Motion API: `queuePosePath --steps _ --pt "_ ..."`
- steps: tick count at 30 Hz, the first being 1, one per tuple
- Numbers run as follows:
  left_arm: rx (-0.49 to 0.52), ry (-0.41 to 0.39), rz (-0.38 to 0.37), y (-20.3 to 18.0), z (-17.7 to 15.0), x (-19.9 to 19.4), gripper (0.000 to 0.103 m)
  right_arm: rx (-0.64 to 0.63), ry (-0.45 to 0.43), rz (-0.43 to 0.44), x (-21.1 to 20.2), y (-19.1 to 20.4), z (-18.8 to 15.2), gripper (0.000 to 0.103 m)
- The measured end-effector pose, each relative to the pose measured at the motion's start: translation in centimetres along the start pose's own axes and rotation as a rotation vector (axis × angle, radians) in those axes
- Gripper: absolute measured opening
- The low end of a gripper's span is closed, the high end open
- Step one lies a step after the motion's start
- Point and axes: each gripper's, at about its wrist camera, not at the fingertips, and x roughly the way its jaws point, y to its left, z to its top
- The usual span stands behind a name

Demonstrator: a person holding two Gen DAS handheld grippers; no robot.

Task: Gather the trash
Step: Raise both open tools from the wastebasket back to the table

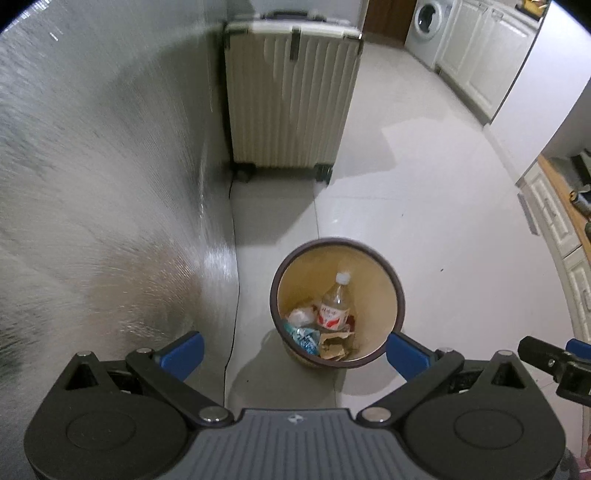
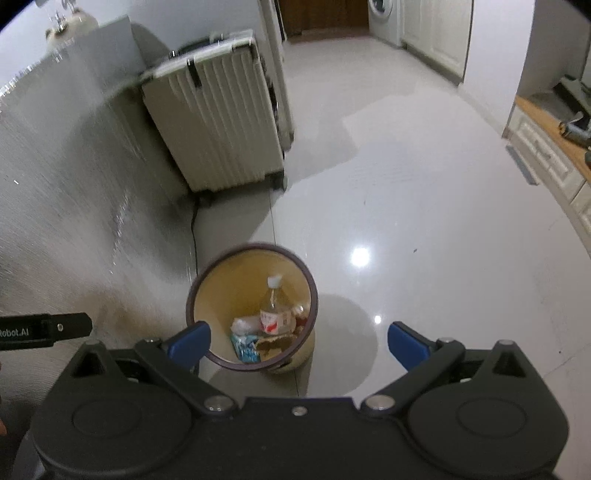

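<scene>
Trash sits at the bottom of a round bin (image 1: 391,275) on a pale tiled floor (image 1: 424,229), seen from above by two handheld grippers. In the bin, whose dark rim rings a tan inner wall, a clear plastic bottle (image 1: 334,304) with a white cap and a red-and-white label leans cap-up against the far side; beside it lie a crumpled white wad (image 1: 301,315), a blue-and-white wrapper (image 1: 304,338) and torn brown cardboard (image 1: 336,343). The left gripper (image 1: 295,350) hangs above the bin with its blue-padded jaws spread wide and nothing between them; the bin shows in the gap, nearer the right-hand pad. The right gripper (image 2: 299,343) is likewise fully spread and empty-handed, with the bin (image 2: 207,280) below its left-hand pad, which overlaps the rim in the picture. No earlier view shows what either tool last carried. In the left wrist view, part of the right gripper juts in at the lower right edge; in the right wrist view, a black bar of the left one, lettered in white, enters from the left. A ribbed cream suitcase (image 1: 291,96) on black wheels stands upright beyond the bin, close to a grey textured wall (image 1: 92,166). A thin dark cable (image 1: 232,295) runs down along the wall's foot. Farther back stand a white washing machine (image 1: 430,22) and white cabinets (image 1: 484,55).
</scene>
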Motion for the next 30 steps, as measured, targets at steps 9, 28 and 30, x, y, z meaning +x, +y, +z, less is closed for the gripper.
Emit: queuePosePath --steps 9,28,30 --pt "0.025 -0.140 -0.023 -0.7 -1.7 -7.3 0.103 -0.024 -0.165 0.004 -7.3 0.8 -0.7 0.103" --pt "0.059 -0.511 -0.017 3.0 -5.2 -24.6 0.103 -0.158 -0.539 0.089 -22.1 7.2 -0.9 0.103" --pt "0.061 -0.552 0.020 4.1 -5.2 -26.4 0.103 -0.184 -0.570 0.112 -23.3 8.5 -0.7 0.103"
